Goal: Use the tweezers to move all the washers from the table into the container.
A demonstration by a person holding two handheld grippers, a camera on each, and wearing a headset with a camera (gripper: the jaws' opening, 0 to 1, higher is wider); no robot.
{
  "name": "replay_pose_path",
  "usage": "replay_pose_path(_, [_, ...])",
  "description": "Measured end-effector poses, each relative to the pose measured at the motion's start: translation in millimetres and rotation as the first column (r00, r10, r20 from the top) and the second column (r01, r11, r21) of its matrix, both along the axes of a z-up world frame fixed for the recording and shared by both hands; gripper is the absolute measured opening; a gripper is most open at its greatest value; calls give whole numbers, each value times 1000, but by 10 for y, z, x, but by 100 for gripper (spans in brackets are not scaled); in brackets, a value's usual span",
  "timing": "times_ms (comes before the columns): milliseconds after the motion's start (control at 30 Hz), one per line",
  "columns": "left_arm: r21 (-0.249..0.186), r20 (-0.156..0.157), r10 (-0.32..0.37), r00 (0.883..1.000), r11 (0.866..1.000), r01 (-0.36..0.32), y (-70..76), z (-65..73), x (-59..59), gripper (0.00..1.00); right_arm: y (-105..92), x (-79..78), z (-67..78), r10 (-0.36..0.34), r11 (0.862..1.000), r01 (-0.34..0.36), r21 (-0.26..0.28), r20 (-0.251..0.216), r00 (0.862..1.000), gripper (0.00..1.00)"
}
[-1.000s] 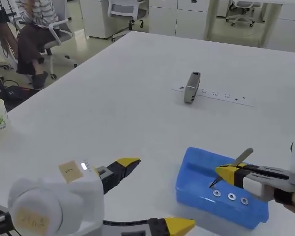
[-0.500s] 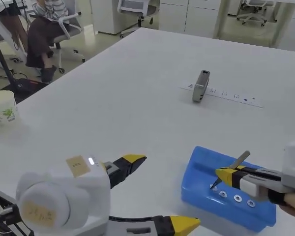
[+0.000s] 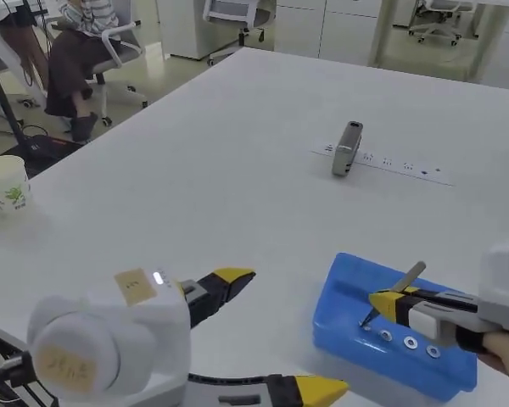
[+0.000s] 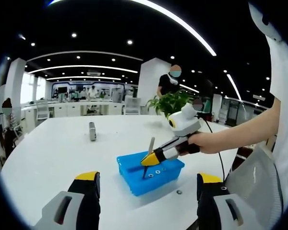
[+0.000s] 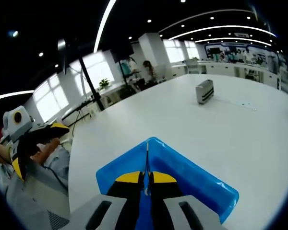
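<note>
Table (image 3: 195,170); grey box (image 3: 349,147) beyond container (image 3: 343,292); tweezers (image 3: 410,277) tip inside.

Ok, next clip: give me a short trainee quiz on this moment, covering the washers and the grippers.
1. How many washers lie in the blue container in the head view? A) one B) three C) six
2. True or false: the left gripper is shut on the tweezers.
3. Fill in: in the left gripper view, a lone washer lies on the ____ near the container.
Key: 1 B. 2 False: it is open; the right gripper holds the tweezers. 3 table.
</note>
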State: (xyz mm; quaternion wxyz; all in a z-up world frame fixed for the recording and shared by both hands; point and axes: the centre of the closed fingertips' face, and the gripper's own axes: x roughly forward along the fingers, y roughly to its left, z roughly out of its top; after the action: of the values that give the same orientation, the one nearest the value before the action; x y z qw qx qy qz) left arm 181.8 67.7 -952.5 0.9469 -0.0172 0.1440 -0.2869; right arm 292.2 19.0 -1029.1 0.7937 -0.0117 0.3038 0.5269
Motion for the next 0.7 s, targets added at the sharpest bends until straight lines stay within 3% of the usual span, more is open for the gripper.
replay_pose_path(467, [23,-12,-2,1000,1000,2,7,-40,-4,83,13,-41,-11,12,1000,-12,-15,9,1000,3])
replay_pose_path(700, [19,-16,-22,1000,1000,22,-28,-46,-18,83,-8,-53,82,4,1000,-4,4,21,1000,3])
